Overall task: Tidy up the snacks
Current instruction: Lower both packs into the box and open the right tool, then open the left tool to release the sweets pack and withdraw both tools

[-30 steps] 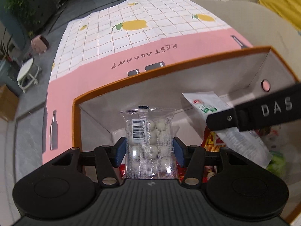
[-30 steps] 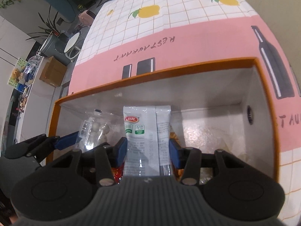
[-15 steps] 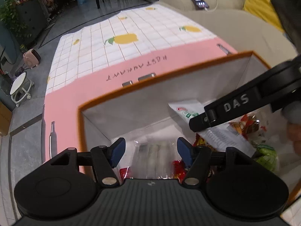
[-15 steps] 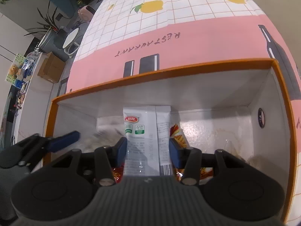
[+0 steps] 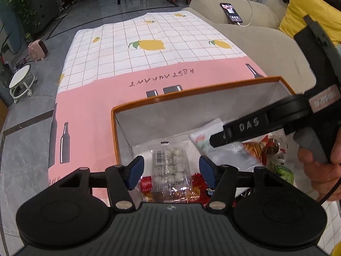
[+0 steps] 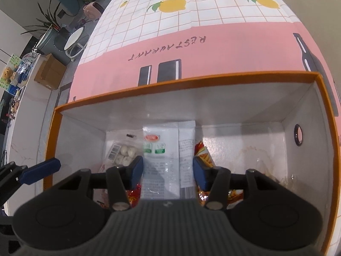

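my left gripper [image 5: 170, 167] has let go, fingers wide; the clear packet of white balls [image 5: 170, 166] now lies in the orange-rimmed box [image 5: 191, 92]; my right gripper [image 6: 168, 168] still pinches the white sachet [image 6: 162, 160] above the red snack bags [image 6: 232, 194] crowding the floor.

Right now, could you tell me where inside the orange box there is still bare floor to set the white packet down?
The barest floor in the orange box lies on its right side, between the chip bag and the wall with the round hole. The left and middle are crowded: the clear pack of white balls, red wrappers and the white packet between the right gripper fingers.
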The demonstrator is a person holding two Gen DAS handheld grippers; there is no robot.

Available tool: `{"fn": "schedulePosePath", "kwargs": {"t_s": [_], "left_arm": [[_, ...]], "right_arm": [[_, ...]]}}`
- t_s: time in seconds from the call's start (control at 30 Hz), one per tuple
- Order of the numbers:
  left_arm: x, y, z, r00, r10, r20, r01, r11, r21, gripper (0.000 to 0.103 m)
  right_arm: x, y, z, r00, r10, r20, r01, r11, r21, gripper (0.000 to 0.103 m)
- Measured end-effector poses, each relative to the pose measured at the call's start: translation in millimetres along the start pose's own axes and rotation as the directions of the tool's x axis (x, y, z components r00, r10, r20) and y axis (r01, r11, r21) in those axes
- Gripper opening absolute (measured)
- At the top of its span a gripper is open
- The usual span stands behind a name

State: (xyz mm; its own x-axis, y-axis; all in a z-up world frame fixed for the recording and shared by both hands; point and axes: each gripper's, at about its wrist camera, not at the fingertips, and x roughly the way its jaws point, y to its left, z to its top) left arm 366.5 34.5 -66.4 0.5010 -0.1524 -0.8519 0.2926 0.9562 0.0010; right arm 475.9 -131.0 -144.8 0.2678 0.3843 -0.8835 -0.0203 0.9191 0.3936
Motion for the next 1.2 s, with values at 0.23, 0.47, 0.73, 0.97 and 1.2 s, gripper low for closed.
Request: {"fn": "schedulePosePath", "kwargs": {"t_s": [0.23,0.47,0.73,0.97,1.2], "left_arm": [[-0.3,3.0,-5.4,1.0,-0.006,0.0,0.006,1.0,-0.014,0.065],[-1.3,4.0,-6.8,1.0,-0.012,0.001,0.012,1.0,-0.015,0.065],[-1.4,5.7,-9.0,1.0,-0.021,0.006,0.021,0.999,-0.028,0.065],[2.3,7.8,-10.3,1.0,-0.022,-0.005,0.021,0.999,-0.045,0.065],[-5.1,5.3,-12.1,1.0,-0.026,0.004,0.026,0.998,-0.049,0.065]], "right_arm": [[-3.1,4.3,-2.9,1.0,0.003,-0.008,-0.003,1.0,-0.023,0.037],[17.5,7.7,-5.3,0.996,0.052,-0.066,-0.052,0.999,0.009,0.017],[5.7,18.4,-4.3,0.998,-0.058,0.007,0.058,0.994,-0.097,0.033],[25.4,11.0,-7.8,0.997,-0.048,-0.061,0.043,0.996,-0.076,0.013],[19.6,17.1,-14.3,0.998,-0.051,-0.044,0.046,0.992,-0.119,0.016]]}}
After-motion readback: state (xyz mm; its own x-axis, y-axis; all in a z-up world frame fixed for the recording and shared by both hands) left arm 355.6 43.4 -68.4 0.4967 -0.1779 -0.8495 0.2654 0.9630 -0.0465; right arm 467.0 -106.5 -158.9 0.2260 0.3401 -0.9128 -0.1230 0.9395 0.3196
